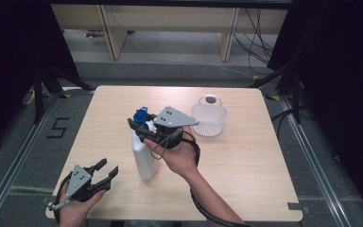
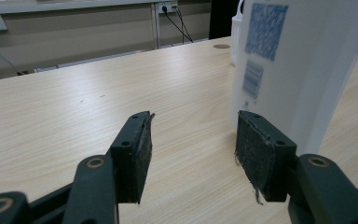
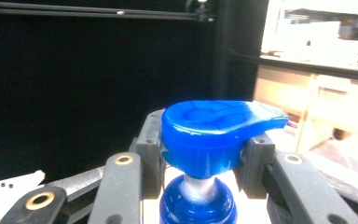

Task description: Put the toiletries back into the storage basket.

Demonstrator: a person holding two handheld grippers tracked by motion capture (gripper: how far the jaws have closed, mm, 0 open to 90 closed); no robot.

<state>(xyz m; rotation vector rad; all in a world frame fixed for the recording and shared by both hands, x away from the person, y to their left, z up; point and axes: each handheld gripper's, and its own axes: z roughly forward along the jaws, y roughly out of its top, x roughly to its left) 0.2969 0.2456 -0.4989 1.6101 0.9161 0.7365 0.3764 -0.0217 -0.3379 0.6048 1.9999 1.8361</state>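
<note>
1. High view: right gripper (image 1: 139,126) is clenched on the blue pump head (image 1: 142,115) of one white bottle (image 1: 144,156); its grey plate and the hand hide the bottle's neck and shoulder.
2. Right gripper view: blue pump head (image 3: 219,135) sits squeezed between both jaws; the bottle body below is cut off.
3. Left gripper (image 1: 106,171) is released, jaws spread, holding nothing, low on the table (image 1: 246,161), the bottle just ahead and to its right.
4. Left gripper view: bottle (image 2: 303,65) stands beyond the right jaw, label blurred, top cut off.
5. One white mesh basket (image 1: 209,118) stands beyond the right gripper, contents hard to make out.
6. Count: two grippers, one bottle, one basket.
</note>
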